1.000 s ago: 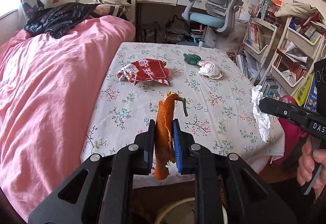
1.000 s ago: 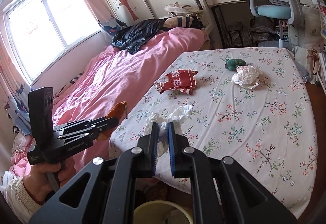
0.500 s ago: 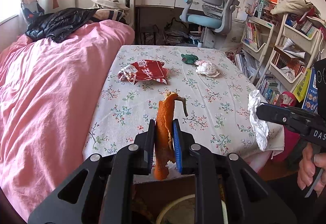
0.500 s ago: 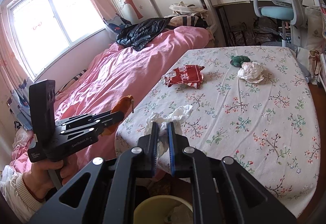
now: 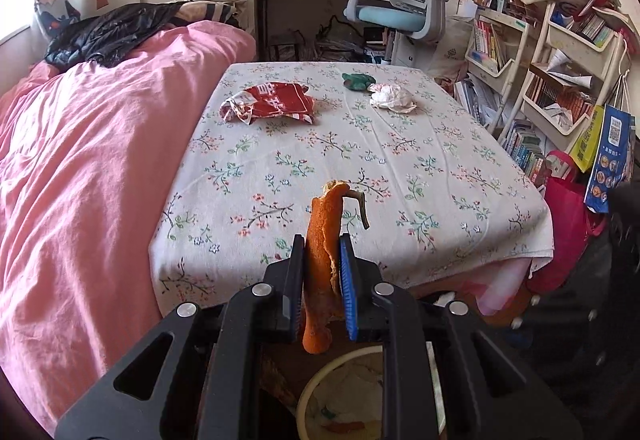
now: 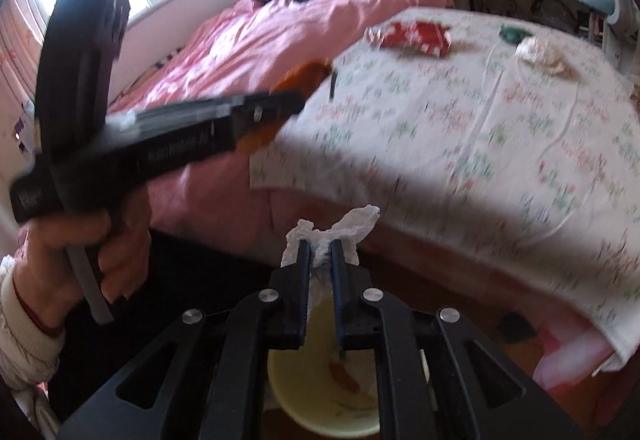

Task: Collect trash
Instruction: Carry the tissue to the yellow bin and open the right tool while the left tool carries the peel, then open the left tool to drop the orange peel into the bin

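Note:
My left gripper (image 5: 322,260) is shut on an orange peel (image 5: 320,240) and holds it off the near table edge, above a pale yellow bin (image 5: 360,396). My right gripper (image 6: 320,252) is shut on a crumpled white tissue (image 6: 340,228), low and close over the same bin (image 6: 320,392), which holds scraps. The left gripper with the peel (image 6: 300,77) shows in the right wrist view at the upper left. On the floral table (image 5: 360,151) lie a red wrapper (image 5: 272,103), a white paper wad (image 5: 390,97) and a small green object (image 5: 356,79).
A pink bed (image 5: 88,143) runs along the table's left side. A desk chair (image 5: 404,7) stands behind the table. Bookshelves (image 5: 540,51) and hanging bags (image 5: 600,151) crowd the right. The bin sits on the floor below the table's near edge.
Both grippers have drawn back from the table and dropped towards the bin. The right gripper has left the left wrist view. The right wrist view is blurred by motion.

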`<action>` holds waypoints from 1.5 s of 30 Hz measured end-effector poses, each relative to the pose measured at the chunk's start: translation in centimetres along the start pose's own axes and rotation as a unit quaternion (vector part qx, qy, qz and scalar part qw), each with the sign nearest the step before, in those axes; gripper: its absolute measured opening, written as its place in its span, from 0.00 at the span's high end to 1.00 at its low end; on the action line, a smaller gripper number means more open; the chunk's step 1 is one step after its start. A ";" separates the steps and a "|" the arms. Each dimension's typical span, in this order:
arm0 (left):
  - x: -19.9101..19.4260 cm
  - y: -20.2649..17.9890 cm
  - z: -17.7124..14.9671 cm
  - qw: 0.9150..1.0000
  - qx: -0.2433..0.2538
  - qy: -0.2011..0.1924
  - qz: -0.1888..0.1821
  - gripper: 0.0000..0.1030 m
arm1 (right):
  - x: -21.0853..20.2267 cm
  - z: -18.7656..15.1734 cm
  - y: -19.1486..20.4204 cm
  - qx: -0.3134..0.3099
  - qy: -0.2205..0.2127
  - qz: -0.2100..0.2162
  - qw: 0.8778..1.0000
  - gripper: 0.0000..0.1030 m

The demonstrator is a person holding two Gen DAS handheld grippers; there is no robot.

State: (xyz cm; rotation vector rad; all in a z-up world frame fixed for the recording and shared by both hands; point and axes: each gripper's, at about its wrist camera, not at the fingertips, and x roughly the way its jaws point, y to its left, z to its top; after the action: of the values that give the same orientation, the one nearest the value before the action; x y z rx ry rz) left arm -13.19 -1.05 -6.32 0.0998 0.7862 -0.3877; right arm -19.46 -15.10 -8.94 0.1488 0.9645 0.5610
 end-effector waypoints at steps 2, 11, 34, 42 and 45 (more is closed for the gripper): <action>-0.1 0.0 -0.3 1.000 -0.004 0.002 -0.001 0.84 | 0.9 -1.2 0.5 0.000 0.029 0.007 1.000 0.87; -0.7 -0.2 -2.1 1.000 -0.014 0.018 -0.006 0.84 | 2.3 -4.0 1.5 -0.011 0.073 -0.031 0.997 0.57; 1.3 -6.3 -9.5 0.983 0.100 0.154 -0.015 0.50 | -4.0 -3.3 -5.2 0.135 -0.093 -0.148 0.975 0.30; -1.3 -3.2 -6.4 0.998 0.034 0.056 0.018 0.42 | -4.1 -2.8 -5.2 0.129 -0.099 -0.151 0.975 0.30; -2.7 -0.6 -3.8 0.999 -0.014 0.002 0.039 0.35 | -5.2 -1.3 -4.9 0.112 -0.124 -0.149 0.975 0.28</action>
State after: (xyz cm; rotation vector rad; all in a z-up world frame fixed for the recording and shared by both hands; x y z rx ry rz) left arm -17.69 0.08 -7.02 0.1050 0.7888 -0.3036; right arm -20.87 -22.12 -7.60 0.2652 0.7861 0.1510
